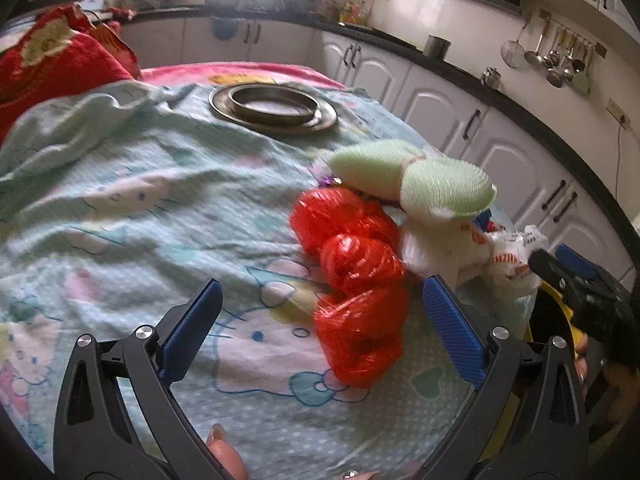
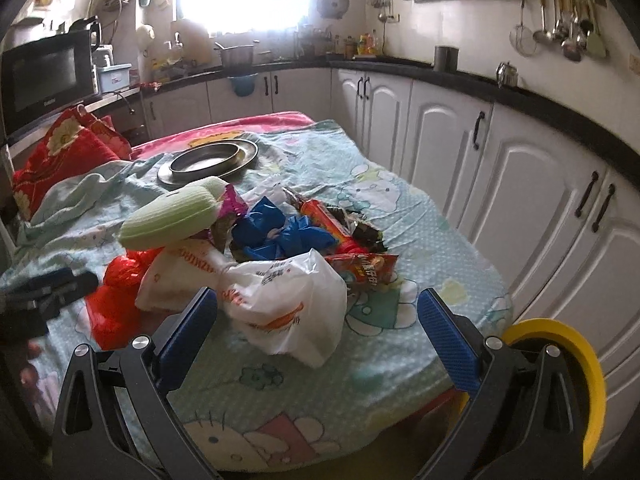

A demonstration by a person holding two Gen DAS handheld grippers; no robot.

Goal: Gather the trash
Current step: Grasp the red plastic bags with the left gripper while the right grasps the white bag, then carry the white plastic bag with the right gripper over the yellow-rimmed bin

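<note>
A heap of trash lies on the cartoon-print cloth (image 1: pixel 140 208) over the table. In the left wrist view a crumpled red plastic bag (image 1: pixel 352 280) lies between the blue pads of my open, empty left gripper (image 1: pixel 322 316). Behind it are pale green foam sleeves (image 1: pixel 420 176) and a white printed bag (image 1: pixel 480 252). In the right wrist view my right gripper (image 2: pixel 318 320) is open and empty, with the white printed bag (image 2: pixel 288 300) just ahead of it. Behind lie a blue bag (image 2: pixel 276 232), red snack wrappers (image 2: pixel 360 268), the green foam sleeves (image 2: pixel 172 216) and the red bag (image 2: pixel 116 300).
A metal dish on a metal plate (image 2: pixel 208 162) stands at the far side of the table. A red floral cushion (image 2: pixel 64 152) lies at the left. A yellow bin rim (image 2: pixel 560 364) is at the table's near right corner. White cabinets (image 2: pixel 480 148) run along the right.
</note>
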